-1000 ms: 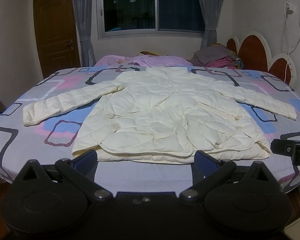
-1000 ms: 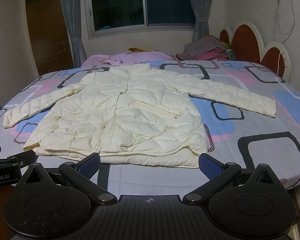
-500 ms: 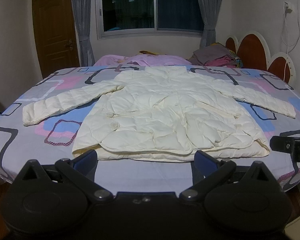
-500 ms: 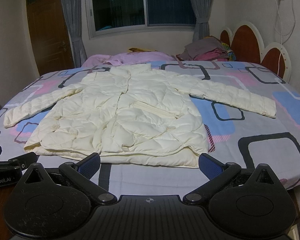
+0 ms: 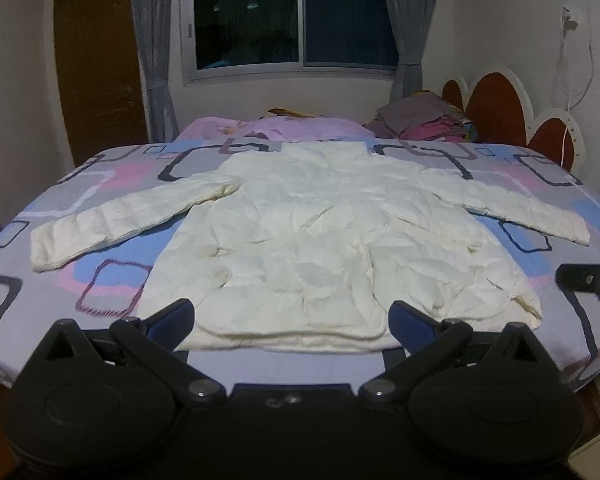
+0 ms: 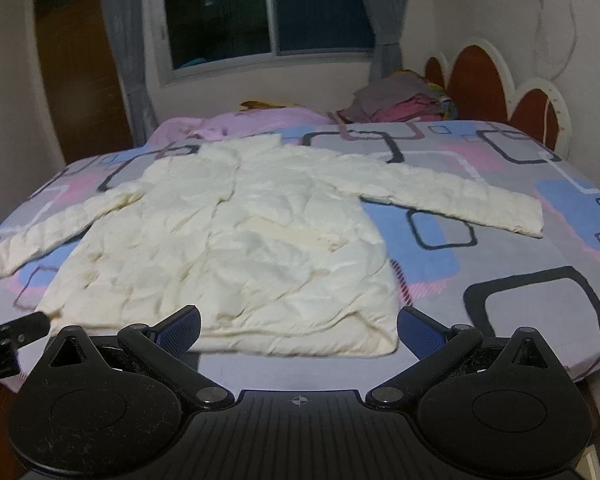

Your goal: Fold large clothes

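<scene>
1. Jacket (image 5: 332, 248): cream quilted puffer, laid flat and face up on the bed (image 5: 112, 248), hem toward the cameras, collar toward the window (image 5: 292, 20). Both sleeves are spread out sideways; left sleeve (image 5: 120, 220) and right sleeve (image 6: 460, 200) each rest on the patterned sheet.
2. Handling, judged: padded fill looks light and soft, springy rather than stiff; a fold will likely puff back open unless pressed down. Shell fabric may be slick, so a shallow pinch could slip.
3. Grip sites, judged: cuff ends of the sleeves for folding them inward over the body; hem corners (image 6: 384, 344) for the lengthwise fold. Pinching through both layers at a seam should hold better than pinching a puffed panel.
4. Left gripper (image 5: 292, 316): fingers spread wide, holding nothing, poised at the near edge of the bed just short of the hem.
5. Right gripper (image 6: 300, 324): fingers also spread wide and empty, near the hem's right corner. Its view is slightly blurred, so contact between the pads and the cloth cannot be ruled out with certainty.
6. Containers: none seen. A stack of folded clothes (image 5: 420, 120) sits at the far right corner of the bed by the headboard (image 5: 500, 108); a pink blanket (image 5: 280, 128) lies beyond the collar.
</scene>
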A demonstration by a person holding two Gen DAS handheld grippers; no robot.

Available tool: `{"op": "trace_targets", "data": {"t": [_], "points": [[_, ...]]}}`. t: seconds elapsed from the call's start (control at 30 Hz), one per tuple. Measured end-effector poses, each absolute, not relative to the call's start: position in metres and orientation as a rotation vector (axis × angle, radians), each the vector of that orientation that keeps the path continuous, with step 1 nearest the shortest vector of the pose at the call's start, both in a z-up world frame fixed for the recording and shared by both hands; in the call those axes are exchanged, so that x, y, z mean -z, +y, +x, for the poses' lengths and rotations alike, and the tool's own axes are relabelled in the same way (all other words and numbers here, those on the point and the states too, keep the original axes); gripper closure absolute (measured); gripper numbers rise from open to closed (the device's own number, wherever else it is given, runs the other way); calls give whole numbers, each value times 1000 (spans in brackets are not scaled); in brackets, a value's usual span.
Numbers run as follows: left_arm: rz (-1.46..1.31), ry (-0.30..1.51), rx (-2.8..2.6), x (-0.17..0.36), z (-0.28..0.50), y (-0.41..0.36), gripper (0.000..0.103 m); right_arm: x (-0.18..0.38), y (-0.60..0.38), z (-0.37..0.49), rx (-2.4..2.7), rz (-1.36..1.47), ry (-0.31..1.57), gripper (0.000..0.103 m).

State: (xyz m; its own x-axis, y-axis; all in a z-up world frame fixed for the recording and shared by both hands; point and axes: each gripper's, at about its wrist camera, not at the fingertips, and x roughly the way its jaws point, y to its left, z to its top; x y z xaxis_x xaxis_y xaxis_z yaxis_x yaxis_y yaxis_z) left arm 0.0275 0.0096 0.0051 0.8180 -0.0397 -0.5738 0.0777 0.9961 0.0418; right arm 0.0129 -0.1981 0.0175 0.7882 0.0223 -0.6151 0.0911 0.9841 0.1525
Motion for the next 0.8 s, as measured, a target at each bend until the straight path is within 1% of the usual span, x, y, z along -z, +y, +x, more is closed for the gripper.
{"op": "trace_targets", "data": {"t": [0.33, 0.5, 0.63, 0.8], "points": [[36, 533, 128, -4, 107, 9, 0, -13, -243, 78, 171, 251, 614, 0], [41, 561, 199, -4, 156, 6, 0, -18, -261, 111, 261, 285, 595, 0], [74, 487, 228, -3, 178, 4, 0, -18, -278, 124, 339, 317, 578, 0], [75, 549, 290, 7, 211, -11, 0, -12, -308, 134, 439, 324, 581, 1]]}}
